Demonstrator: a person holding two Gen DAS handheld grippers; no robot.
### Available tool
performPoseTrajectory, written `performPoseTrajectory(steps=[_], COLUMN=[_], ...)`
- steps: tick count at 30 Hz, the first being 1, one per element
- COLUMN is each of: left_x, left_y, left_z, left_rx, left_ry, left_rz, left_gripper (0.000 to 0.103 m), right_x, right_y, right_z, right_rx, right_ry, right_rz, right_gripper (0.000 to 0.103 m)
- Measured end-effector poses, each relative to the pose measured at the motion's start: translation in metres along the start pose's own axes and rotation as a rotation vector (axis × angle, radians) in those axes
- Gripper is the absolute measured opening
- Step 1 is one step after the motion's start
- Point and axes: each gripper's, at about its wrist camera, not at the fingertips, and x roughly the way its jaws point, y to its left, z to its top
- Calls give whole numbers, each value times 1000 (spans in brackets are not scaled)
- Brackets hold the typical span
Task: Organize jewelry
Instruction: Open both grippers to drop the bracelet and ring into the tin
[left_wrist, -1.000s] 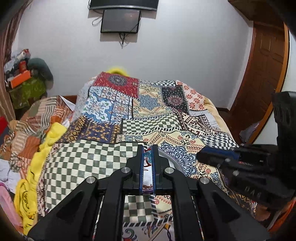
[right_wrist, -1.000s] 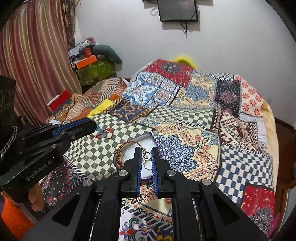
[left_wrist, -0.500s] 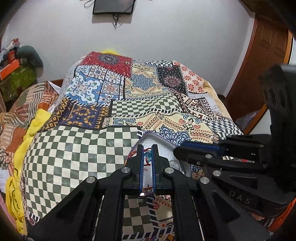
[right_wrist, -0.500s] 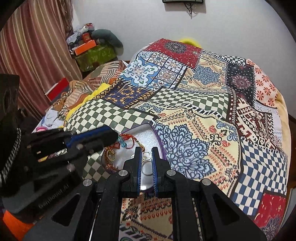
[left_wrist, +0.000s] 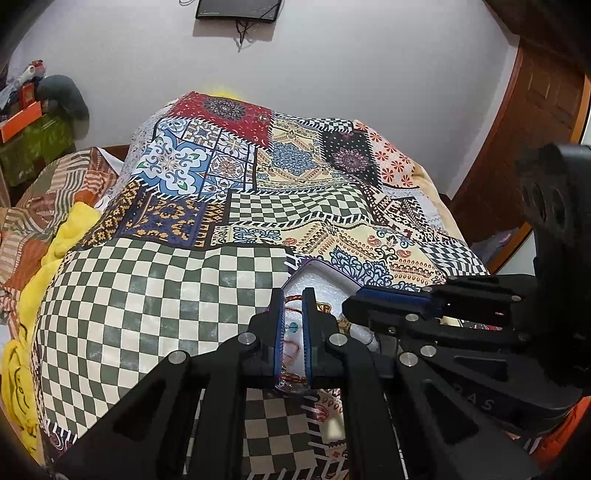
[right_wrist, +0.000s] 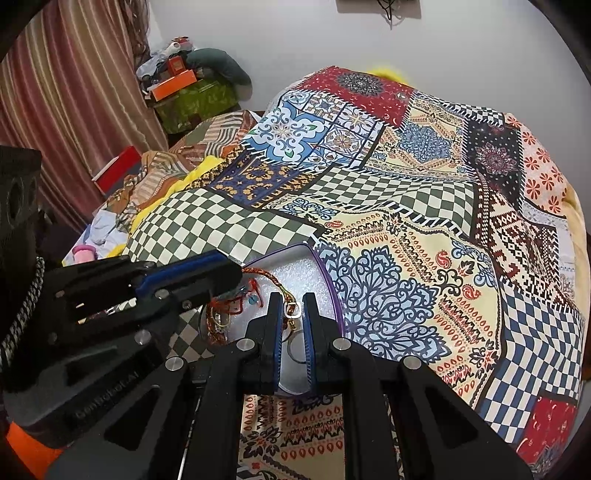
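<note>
We see the jewelry tray (right_wrist: 295, 271), a purple-rimmed box lined with white foam, sitting on the patchwork bedspread (right_wrist: 424, 229) near the bed's near edge, at the seam where the green-and-white checker patch meets the cream paisley patch. In the tray: a braided red-and-yellow bracelet (right_wrist: 275, 282) along the far-left side, a tangle of red thread and beaded pieces (right_wrist: 225, 314) at the left end, a small gold ring (right_wrist: 292, 308) mid-tray, and a plain grey ring (right_wrist: 295, 350) nearer us. Finer detail of the tangle we cannot make out.

Left gripper (left_wrist: 293, 328): jaws closed down to a narrow slot, nothing visibly pinched. We see it hovering over the tray's left part, with red thread and a teal bead visible through the slot. From the right wrist view its blue-padded tip (right_wrist: 192, 273) sits over the tray's left end, covering part of the tangle; contact we cannot confirm.

Right gripper (right_wrist: 293, 325): jaws likewise nearly together, nothing held. It points down over the tray's middle, with the gold ring seen in the gap just past the tips. In the left wrist view it enters from the right, its tip (left_wrist: 391, 299) above the tray's (left_wrist: 321, 280) right side.

Outward: yellow blanket (left_wrist: 70, 229) and striped cloth (left_wrist: 44, 199) bunched off the bed's left edge, a wall-mounted screen (left_wrist: 236, 9) above the head end, a wooden door (left_wrist: 535, 110) at right, a striped curtain (right_wrist: 70, 96) and a cluttered green box (right_wrist: 195, 99) in the far-left corner.
</note>
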Motion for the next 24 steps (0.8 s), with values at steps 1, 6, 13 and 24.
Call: performPoseTrajectory(steps=[1,6,13,24], left_x=[-1,-11,-44,-151], left_y=[0,-4,-15,-56], left_z=[0,1,6,10], left_rx=[-2,8,25,72], left_ry=[1,-8,-39,-196], left_rz=[0,14,19,23], left_gripper=[6,6,7,23], right_x=[-1,-11,-41,-144], right_y=[0,2,10,37], right_z=[0,0,-1,-14], right_rx=[-1,-6,-17,-57], right_ry=[-2,-23,-79,-260], right_rz=[-3,-29,-63,-122], right_gripper=[10,26,27,27])
